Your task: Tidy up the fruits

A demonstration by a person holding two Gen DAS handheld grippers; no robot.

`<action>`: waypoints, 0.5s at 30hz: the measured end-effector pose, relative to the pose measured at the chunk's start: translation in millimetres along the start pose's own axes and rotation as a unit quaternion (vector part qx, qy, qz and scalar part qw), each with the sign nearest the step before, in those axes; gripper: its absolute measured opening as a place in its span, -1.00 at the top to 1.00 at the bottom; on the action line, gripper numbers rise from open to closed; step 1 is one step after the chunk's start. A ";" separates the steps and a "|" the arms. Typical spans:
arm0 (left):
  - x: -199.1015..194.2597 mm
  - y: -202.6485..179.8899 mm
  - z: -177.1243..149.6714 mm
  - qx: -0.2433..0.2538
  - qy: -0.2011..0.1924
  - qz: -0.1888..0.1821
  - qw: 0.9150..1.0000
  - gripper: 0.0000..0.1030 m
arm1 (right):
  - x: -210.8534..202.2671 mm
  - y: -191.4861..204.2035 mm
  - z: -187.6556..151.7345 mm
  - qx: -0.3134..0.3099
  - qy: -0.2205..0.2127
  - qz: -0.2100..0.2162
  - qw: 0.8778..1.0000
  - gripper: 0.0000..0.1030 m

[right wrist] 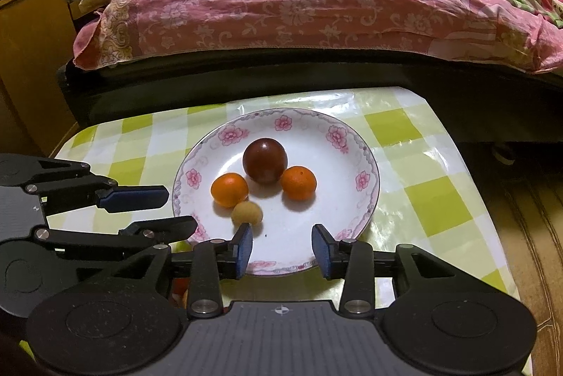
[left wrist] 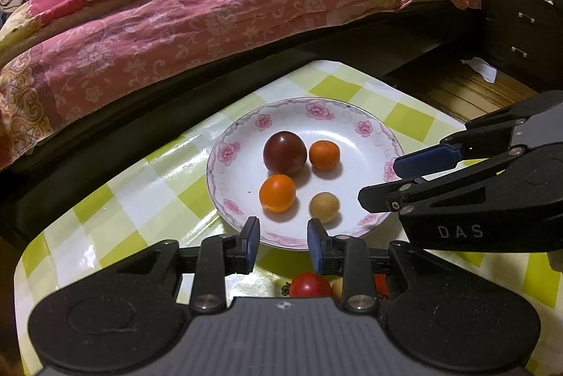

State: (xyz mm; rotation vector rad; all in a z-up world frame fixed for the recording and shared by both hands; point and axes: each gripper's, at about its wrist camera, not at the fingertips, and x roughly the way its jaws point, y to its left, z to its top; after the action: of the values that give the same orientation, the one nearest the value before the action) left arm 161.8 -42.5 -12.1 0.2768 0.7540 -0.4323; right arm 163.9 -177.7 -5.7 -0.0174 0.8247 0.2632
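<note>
Four fruits lie on the floral-rimmed plate [left wrist: 364, 128] on the checked counter [left wrist: 123, 200]: a dark plum [left wrist: 285, 153], two oranges [left wrist: 324, 154] [left wrist: 277, 193] and a small tan fruit [left wrist: 324, 207]. Left hand-held gripper [left wrist: 283, 244] and right hand-held gripper [right wrist: 282, 247] hover at the plate's near rim, both spread and holding nothing. A red fruit [left wrist: 309, 284] lies under the left one.

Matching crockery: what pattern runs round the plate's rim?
Pink flowers linked by a thin purplish scroll line on the plate; clearest in the right wrist view.

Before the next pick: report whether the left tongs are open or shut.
Open. The left tongs show a clear gap between their blue pads, empty, near the plate rim; a red fruit lies below them.
</note>
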 end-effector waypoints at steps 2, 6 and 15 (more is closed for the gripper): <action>-2.2 -1.2 -0.9 0.003 0.000 -0.003 1.000 0.28 | -2.5 1.0 -1.3 -0.004 0.001 0.002 1.000 0.31; -7.0 -3.2 -4.1 0.007 0.000 -0.009 1.000 0.28 | -5.6 1.6 -5.2 -0.004 0.007 0.006 1.000 0.31; -13.1 -2.8 -10.0 0.010 0.004 -0.019 1.000 0.28 | -9.0 4.5 -13.6 -0.004 0.024 0.016 1.000 0.30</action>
State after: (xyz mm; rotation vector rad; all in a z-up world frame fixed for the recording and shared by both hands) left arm 146.0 -37.4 -10.0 0.2836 0.7642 -0.4749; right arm 147.1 -177.0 -8.1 -0.0186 0.8717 0.2983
